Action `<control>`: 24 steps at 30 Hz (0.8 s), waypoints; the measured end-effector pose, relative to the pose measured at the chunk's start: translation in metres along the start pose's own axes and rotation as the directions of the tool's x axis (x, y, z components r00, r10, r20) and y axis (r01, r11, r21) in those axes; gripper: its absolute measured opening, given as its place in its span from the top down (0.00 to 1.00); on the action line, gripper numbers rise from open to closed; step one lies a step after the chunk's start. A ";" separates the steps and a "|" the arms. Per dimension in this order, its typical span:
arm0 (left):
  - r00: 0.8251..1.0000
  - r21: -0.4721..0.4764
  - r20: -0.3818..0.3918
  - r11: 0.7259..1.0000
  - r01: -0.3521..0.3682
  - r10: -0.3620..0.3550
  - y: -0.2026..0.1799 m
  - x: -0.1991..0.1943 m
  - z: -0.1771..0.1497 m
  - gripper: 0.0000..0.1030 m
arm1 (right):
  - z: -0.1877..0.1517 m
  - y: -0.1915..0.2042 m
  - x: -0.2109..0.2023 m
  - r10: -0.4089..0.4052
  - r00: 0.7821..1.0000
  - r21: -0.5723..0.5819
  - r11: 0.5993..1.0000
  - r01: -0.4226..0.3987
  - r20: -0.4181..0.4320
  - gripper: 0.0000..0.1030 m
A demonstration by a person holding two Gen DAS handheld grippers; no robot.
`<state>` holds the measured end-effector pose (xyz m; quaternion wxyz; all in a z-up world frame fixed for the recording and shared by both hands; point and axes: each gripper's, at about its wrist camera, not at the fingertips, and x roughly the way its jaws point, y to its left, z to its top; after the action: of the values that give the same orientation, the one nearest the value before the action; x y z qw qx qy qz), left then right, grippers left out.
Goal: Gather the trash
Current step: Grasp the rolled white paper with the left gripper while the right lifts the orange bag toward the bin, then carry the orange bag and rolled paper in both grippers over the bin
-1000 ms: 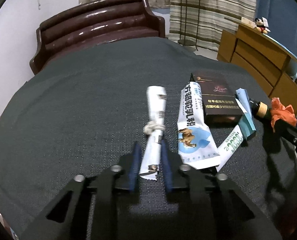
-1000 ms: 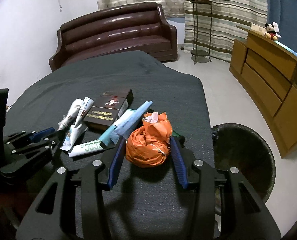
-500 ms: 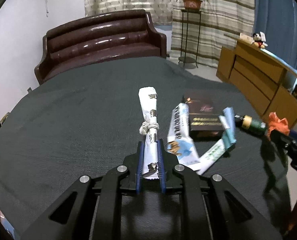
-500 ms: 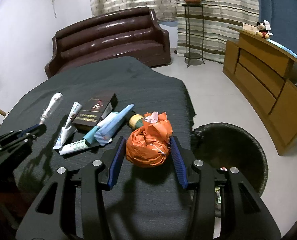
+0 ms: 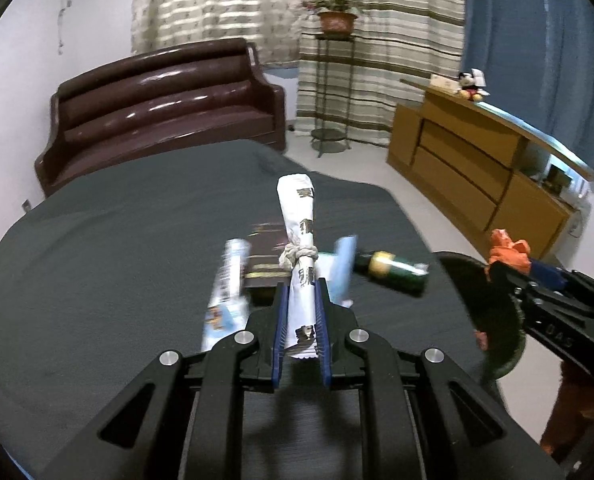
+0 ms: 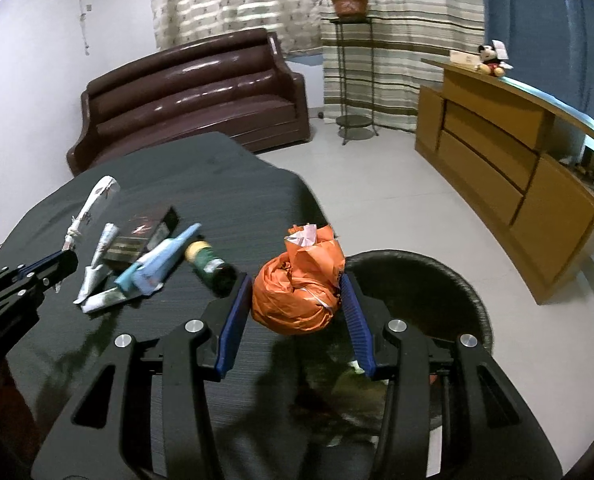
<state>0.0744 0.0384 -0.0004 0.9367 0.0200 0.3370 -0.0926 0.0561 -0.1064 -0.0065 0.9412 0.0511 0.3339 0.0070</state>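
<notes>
Left gripper (image 5: 301, 300) clamped on rolled newspaper (image 5: 299, 236); right gripper (image 6: 297, 296) pinching orange bag (image 6: 297, 292) beside bin (image 6: 429, 296).

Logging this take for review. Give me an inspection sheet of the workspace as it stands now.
Surface: table under dark cloth.
Job's things: paper roll held; orange bag held at the bin edge.
Clutter: dark box, tubes, green bottle on the cloth.
Grippers: left gripper shut on the roll; right gripper shut on the bag.
Cables: nothing seen.
Surroundings: sofa, cabinet, plant stand.
</notes>
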 end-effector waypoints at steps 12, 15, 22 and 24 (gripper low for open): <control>0.996 0.086 -0.002 0.992 0.091 -0.091 -0.067 0.017 0.005 0.86 | -0.007 -0.056 -0.004 -0.091 0.996 0.063 0.994 0.091 0.005 0.57; 0.994 0.105 -0.008 0.989 0.105 -0.105 -0.077 0.021 0.004 0.86 | -0.008 -0.067 -0.003 -0.108 0.994 0.075 0.991 0.108 0.002 0.57; 0.992 0.137 -0.026 0.983 0.124 -0.122 -0.098 0.032 0.002 0.86 | -0.009 -0.086 0.000 -0.129 0.992 0.097 0.987 0.129 -0.003 0.57; 0.992 0.139 -0.031 0.982 0.125 -0.122 -0.101 0.033 0.001 0.86 | -0.009 -0.089 0.001 -0.134 0.991 0.100 0.986 0.134 -0.002 0.57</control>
<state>0.0814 -0.0658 -0.0179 0.9215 0.0661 0.3408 -0.1739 0.0493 -0.1946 -0.0225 0.9365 0.0757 0.3344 -0.0733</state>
